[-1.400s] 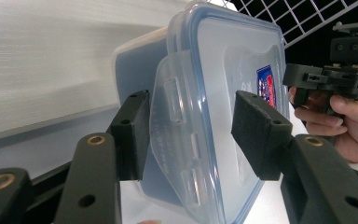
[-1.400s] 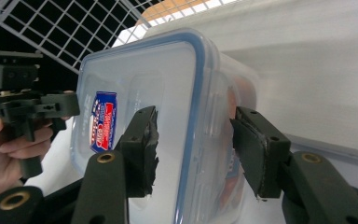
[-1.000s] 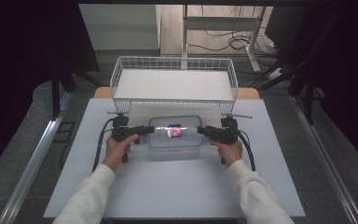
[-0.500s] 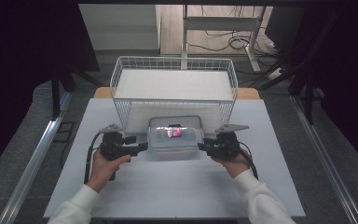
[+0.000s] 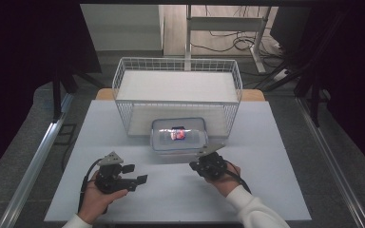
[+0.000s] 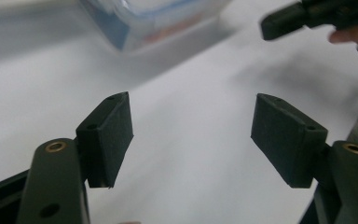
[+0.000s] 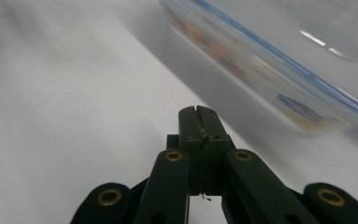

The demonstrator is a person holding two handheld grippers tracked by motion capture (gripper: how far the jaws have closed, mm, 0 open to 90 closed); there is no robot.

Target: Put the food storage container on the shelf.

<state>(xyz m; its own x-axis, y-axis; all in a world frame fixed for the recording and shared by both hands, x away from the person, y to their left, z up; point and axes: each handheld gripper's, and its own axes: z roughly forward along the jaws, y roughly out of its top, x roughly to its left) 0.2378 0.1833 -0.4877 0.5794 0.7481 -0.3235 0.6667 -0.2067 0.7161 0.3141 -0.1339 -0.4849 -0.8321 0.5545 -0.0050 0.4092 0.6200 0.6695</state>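
Both grippers have drawn back from the box toward the person. The right gripper (image 5: 203, 164) has just clenched its jaws on nothing; the left gripper (image 5: 140, 179) stands released, empty. Between and beyond them the clear lidded box (image 5: 179, 136) sits on the white table (image 5: 266, 142), holding something red, against the empty wire basket (image 5: 178, 90)

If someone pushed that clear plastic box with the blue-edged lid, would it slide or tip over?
The clear plastic box sits low and wide on the smooth white table, so it would probably slide, not tip. It looks rigid and, with only a small red item inside, likely light.
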